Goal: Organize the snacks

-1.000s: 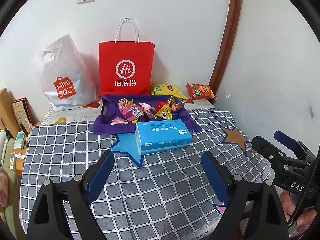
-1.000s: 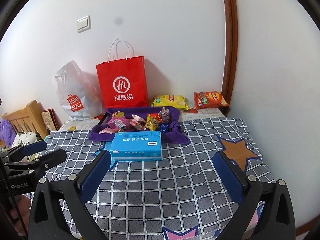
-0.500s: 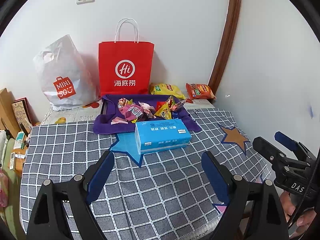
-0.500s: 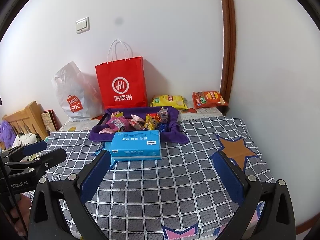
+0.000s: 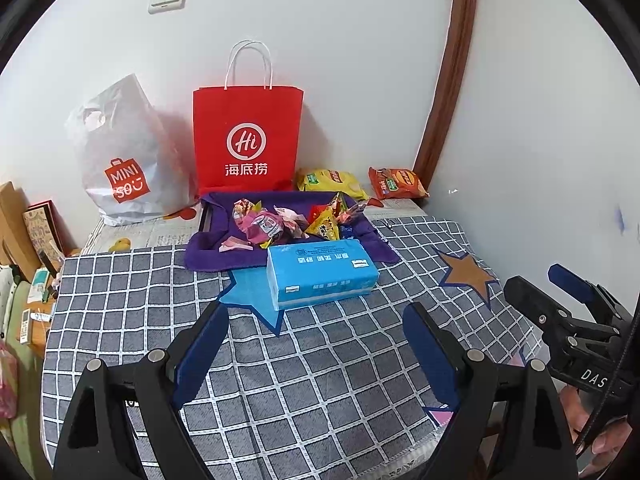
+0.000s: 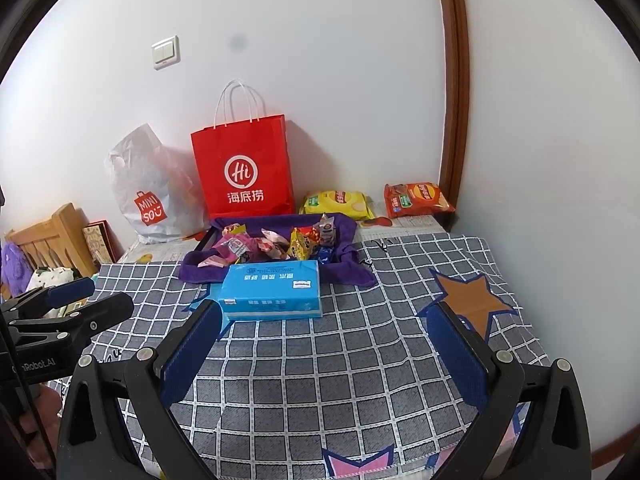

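Observation:
Several small wrapped snacks point(image 5: 280, 222) lie piled in a tray lined with a purple cloth point(image 5: 224, 256) at the back of the checked table; the pile shows in the right wrist view too point(image 6: 280, 244). A yellow chip bag point(image 5: 332, 182) and an orange chip bag point(image 5: 396, 182) lie by the wall. A blue tissue pack point(image 5: 322, 272) sits in front of the tray. My left gripper point(image 5: 316, 344) is open and empty, above the table's front. My right gripper point(image 6: 324, 344) is open and empty, also short of the tissue pack point(image 6: 272, 290).
A red paper bag point(image 5: 246, 136) and a white plastic bag point(image 5: 120, 156) stand against the back wall. A wooden frame point(image 6: 52, 236) and clutter lie off the table's left side. The checked cloth point(image 5: 320, 380) covers the table's front.
Both grippers have drifted slightly back and up from the table; the scene sits a little lower and farther. Nothing on the table has moved.

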